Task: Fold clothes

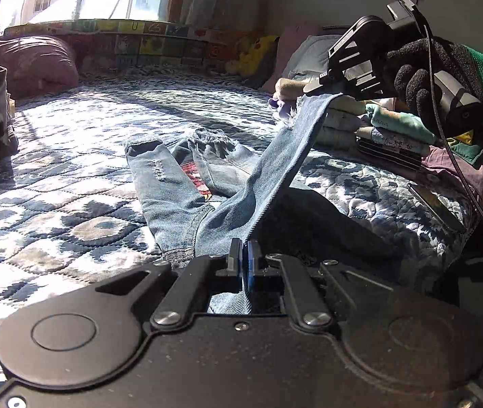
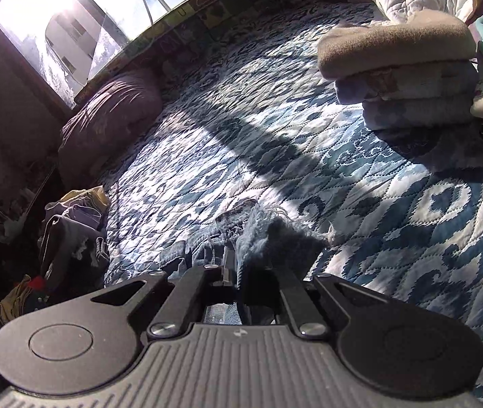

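A pair of pale blue ripped jeans (image 1: 173,183) lies on the blue patterned quilt (image 1: 54,176). My left gripper (image 1: 244,258) is shut on the jeans near their waist end, low over the quilt. One leg stretches up taut to my right gripper (image 1: 316,90), which a gloved hand (image 1: 438,78) holds higher at the right, shut on the frayed hem. In the right wrist view the frayed denim hem (image 2: 268,234) bunches between the shut fingers of the right gripper (image 2: 238,265). The other leg lies flat with its torn hem away from me.
Stacks of folded clothes (image 1: 377,125) (image 2: 411,78) stand on the quilt at the right. A maroon pillow (image 1: 31,64) (image 2: 105,119) sits by the window. Unfolded clothes (image 2: 71,231) are heaped at the bed's left edge. A colourful panel (image 1: 146,44) lines the window side.
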`<state>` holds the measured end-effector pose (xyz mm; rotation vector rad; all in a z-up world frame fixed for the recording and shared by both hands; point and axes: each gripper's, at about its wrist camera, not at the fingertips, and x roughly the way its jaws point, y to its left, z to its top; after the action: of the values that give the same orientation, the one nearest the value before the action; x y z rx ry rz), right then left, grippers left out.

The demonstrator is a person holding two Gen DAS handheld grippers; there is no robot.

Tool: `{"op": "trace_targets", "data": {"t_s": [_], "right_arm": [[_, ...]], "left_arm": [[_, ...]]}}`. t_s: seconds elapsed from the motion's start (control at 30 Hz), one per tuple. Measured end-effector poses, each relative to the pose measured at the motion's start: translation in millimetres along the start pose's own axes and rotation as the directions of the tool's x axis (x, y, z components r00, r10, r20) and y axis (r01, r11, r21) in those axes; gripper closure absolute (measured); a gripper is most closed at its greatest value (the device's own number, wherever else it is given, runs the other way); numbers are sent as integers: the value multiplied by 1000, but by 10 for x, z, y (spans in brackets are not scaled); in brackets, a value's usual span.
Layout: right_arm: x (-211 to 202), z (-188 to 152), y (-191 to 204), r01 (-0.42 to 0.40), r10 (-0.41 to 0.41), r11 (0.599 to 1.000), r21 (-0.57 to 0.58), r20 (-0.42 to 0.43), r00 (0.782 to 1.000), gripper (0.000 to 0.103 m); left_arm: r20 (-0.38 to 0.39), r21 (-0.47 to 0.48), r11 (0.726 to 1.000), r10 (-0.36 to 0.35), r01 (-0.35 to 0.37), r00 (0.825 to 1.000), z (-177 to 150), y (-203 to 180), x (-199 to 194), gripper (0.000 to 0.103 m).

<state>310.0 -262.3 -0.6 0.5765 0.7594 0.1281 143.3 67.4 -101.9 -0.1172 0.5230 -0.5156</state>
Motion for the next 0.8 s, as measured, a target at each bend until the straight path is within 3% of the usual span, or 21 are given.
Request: {"op": "trace_targets", "data": {"t_s": [0.2,0.3,0.5,0.8], "right_arm": [[577,156,716,97,-109,981,-168,-64,992,98],[889,156,983,133,-159,962,-240,-95,983,98],[1466,46,1416,155,-219,919,-362,-145,965,98],[2028,-241,1740,148,-270,859,-490,-188,944,98]], "left_arm": [[4,-204,979,-28,29,1000,26,289,61,101],[-8,-257,965,-45,42,999,2,382,68,101],[-32,-319,945,-92,77,995,-72,481,95,101],[-63,-360,929,-120,90,991,-119,553,157,102]]}}
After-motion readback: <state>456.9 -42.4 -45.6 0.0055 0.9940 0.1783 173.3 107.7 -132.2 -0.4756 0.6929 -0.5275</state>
